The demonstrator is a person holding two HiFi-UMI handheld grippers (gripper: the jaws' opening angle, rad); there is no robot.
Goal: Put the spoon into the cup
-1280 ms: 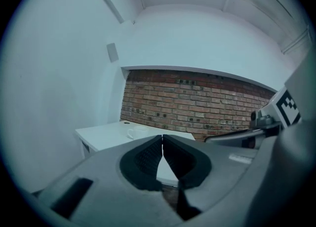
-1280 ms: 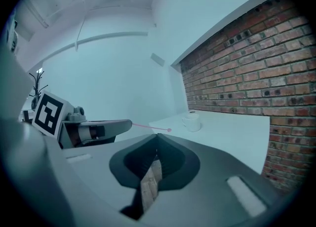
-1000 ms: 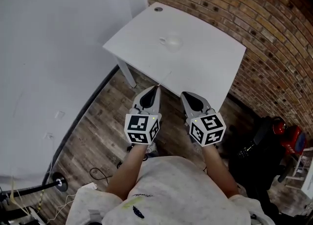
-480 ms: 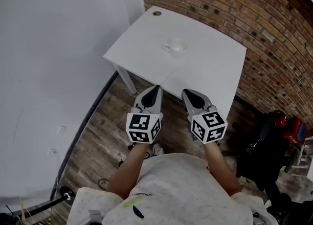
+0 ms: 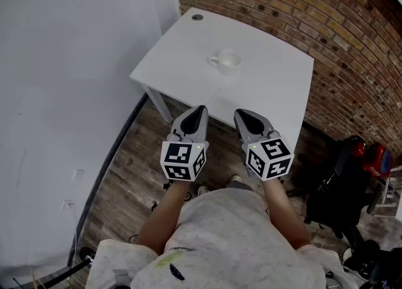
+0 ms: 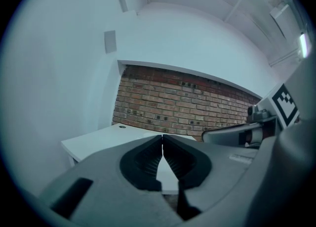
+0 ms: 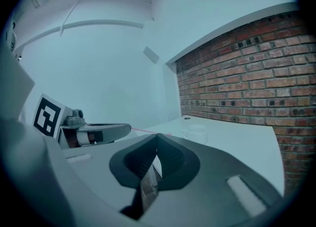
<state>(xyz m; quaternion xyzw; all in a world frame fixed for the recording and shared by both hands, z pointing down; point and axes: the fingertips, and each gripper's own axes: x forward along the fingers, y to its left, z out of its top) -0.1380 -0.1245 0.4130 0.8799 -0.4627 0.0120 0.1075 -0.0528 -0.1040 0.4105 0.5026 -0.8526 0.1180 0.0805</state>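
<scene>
The cup (image 5: 226, 60) stands on the white table (image 5: 276, 80), handle to the left. A thin streak (image 5: 212, 97) near the table's front edge may be the spoon, its length pointing roughly at the cup; it is too faint to be sure. Both lie ahead of the tongs. The right tongs (image 5: 241, 112) look slightly nearer the cup than the left tongs (image 5: 200, 109). Both pairs are closed tip to tip and hold nothing.

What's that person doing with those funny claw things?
A person stands by a white table, holding a gripper in each hand. The left gripper and right gripper both have their jaws together on nothing. A white cup sits on the table, untouched. I can't clearly see a spoon.
</scene>
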